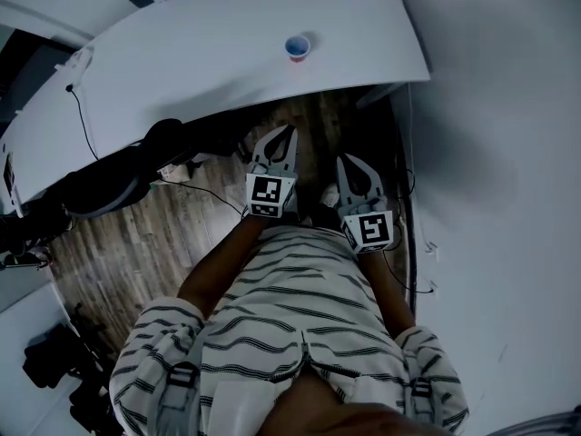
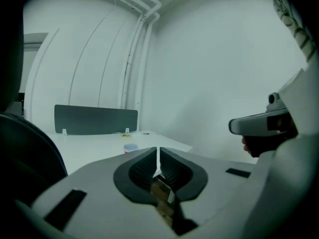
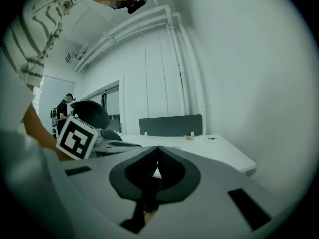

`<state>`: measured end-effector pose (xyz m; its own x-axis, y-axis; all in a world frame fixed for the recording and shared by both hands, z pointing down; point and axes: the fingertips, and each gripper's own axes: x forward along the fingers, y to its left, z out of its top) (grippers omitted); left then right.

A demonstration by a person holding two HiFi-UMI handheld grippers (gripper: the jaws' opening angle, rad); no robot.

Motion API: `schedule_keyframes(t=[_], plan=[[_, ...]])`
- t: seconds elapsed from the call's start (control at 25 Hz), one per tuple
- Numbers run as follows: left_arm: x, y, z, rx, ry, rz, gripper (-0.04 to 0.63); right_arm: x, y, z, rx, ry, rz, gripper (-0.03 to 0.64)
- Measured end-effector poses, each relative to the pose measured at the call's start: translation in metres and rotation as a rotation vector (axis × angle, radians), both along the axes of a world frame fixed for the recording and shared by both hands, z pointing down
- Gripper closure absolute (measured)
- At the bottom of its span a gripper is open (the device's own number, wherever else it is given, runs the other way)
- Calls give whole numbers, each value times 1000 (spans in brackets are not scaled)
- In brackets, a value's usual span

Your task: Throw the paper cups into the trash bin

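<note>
A white table (image 1: 182, 71) is running along a white wall (image 1: 508, 107), with a dark divider panel (image 2: 94, 119) standing at its far edge and wood-grain floor (image 1: 136, 243) showing below. One paper cup (image 1: 297, 47) is sitting upright on the table, well ahead of both tools. The left gripper (image 1: 287, 133) and right gripper (image 1: 350, 162) are hovering over the floor near the table edge, each with its jaws pressed together and gripping nothing.
</note>
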<state>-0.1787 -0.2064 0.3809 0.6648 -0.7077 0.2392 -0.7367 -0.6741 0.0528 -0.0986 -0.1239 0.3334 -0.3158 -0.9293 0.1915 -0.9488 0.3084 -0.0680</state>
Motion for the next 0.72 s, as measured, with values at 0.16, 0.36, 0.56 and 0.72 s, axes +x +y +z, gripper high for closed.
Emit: schedule_keyframes(t=[0.16, 0.36, 0.56, 0.72], plan=[[12, -20, 17, -15, -18, -32, 569, 10, 13, 13, -32, -35, 13, 607], [22, -50, 29, 1, -42, -62, 569, 18, 18, 26, -76, -68, 32, 607], [29, -77, 48, -17, -41, -107, 568, 24, 19, 32, -95, -62, 32, 606], [35, -95, 53, -31, -20, -130, 507, 21, 22, 38, -117, -64, 21, 607]])
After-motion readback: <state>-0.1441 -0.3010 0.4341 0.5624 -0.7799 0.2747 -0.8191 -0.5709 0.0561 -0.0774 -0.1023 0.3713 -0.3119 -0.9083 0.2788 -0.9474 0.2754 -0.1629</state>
